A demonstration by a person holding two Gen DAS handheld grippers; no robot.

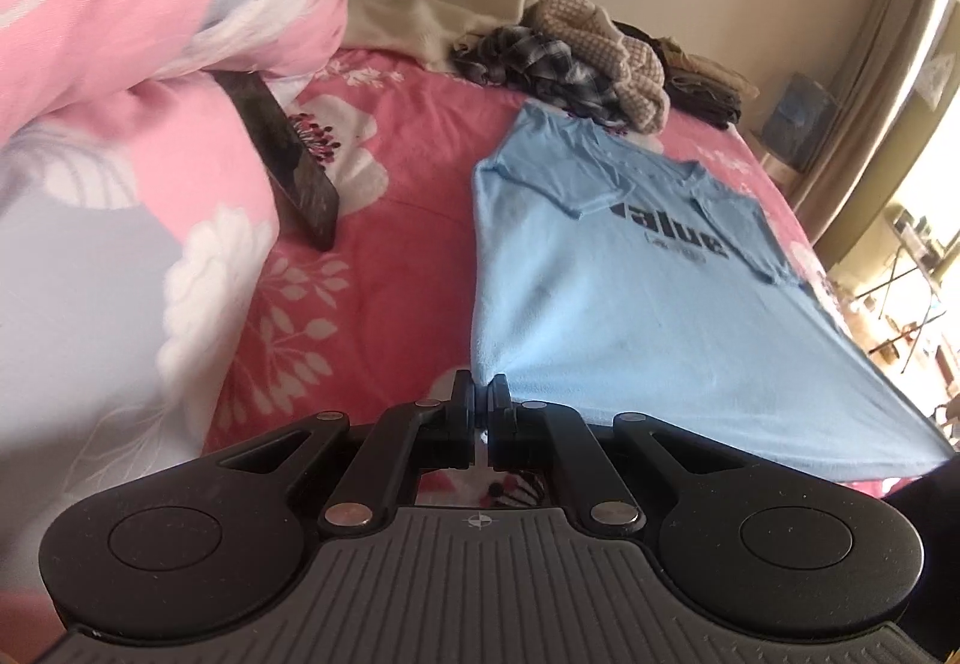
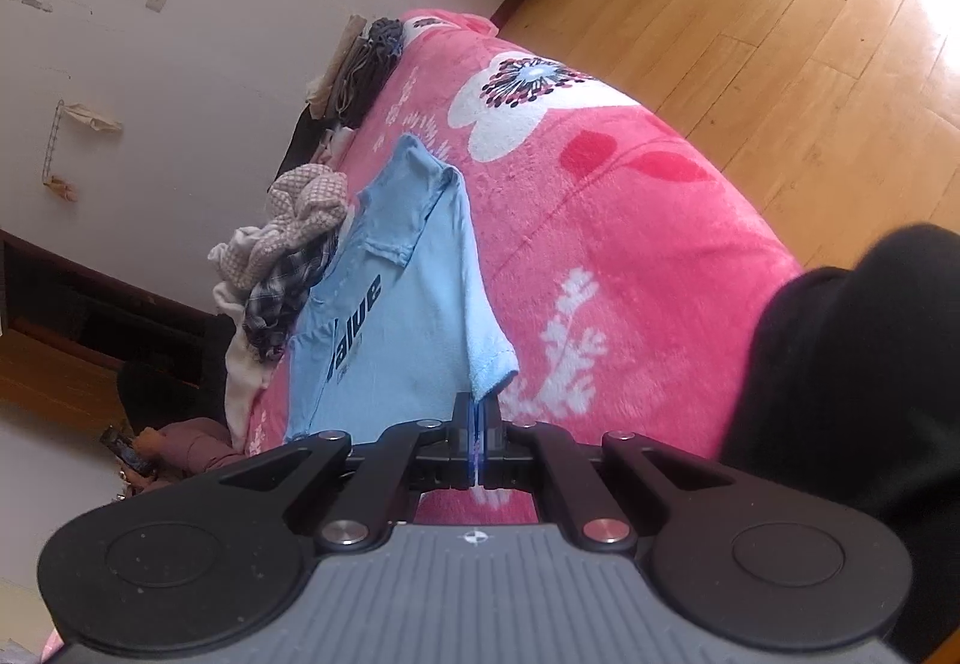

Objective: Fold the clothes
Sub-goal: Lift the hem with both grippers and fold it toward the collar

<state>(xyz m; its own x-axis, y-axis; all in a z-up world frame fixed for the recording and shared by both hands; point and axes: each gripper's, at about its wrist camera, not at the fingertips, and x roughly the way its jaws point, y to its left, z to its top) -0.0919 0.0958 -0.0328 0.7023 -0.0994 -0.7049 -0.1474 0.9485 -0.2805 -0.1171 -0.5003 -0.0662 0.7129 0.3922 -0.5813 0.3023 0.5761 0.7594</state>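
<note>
A light blue T-shirt (image 1: 630, 292) with dark "value" lettering lies on a pink floral bedspread (image 1: 396, 220), both sleeves folded in over the chest. My left gripper (image 1: 482, 400) is shut on the shirt's near left hem corner. In the right wrist view the same blue T-shirt (image 2: 396, 316) stretches away from me, and my right gripper (image 2: 476, 418) is shut on its other hem corner, which curls up at the fingertips. The hem between the two grippers is lifted off the bed.
A heap of unfolded clothes (image 1: 576, 51) lies beyond the shirt's collar by the wall. A dark phone (image 1: 288, 166) leans on a pink and grey quilt (image 1: 120, 123) at left. A dark sleeve (image 2: 852, 400) is at right; wooden floor (image 2: 780, 15) lies past the bed's edge.
</note>
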